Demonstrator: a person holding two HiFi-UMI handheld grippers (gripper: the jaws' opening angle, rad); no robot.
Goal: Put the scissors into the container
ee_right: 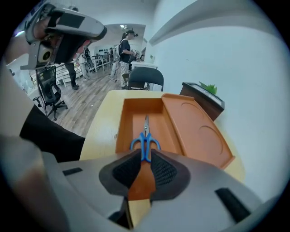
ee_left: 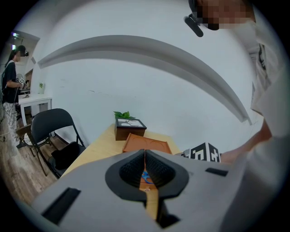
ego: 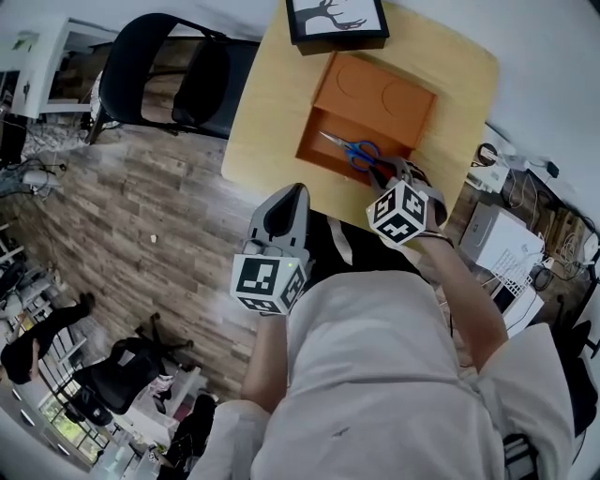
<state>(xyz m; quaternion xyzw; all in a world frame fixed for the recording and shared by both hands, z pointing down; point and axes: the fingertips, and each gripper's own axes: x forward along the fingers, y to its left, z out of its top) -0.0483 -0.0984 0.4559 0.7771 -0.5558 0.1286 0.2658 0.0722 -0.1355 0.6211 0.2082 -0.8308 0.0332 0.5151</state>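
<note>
The scissors [ego: 354, 150] lie inside the orange container [ego: 312, 141], in its deep near-left compartment. Their blue handles are toward the person and their blades point to the far left. A flat orange panel with two round recesses adjoins the compartment on the far right.

The right gripper [ego: 386, 173] is at the handle end. Its jaws are narrowly apart and closed on the bottom of the handles. The left gripper [ego: 295, 192] hangs off the table's near edge, left of the container. Its jaws are pressed together with nothing between them.

The container sits on a pale wooden table [ego: 272, 94] with rounded corners. At the table's far end stands a dark box [ego: 336, 19] with a framed picture on top. A black folding chair [ego: 178, 80] stands to the left, on a grey-brown plank floor [ego: 141, 216], and white walls close the far side.

The right gripper view shows the scissors [ee_right: 145, 136] running straight away from the jaw tips of the right gripper [ee_right: 145, 153] along the compartment floor [ee_right: 133, 118]. It also shows people standing [ee_right: 127, 45] far down the room. The left gripper view shows only a thin slit between the jaws of the left gripper [ee_left: 145, 157], with a sliver of blue and orange in it. Beyond, green leaves rise behind the dark box [ee_left: 130, 128]. The head view alone shows cables and white equipment on the right.
</note>
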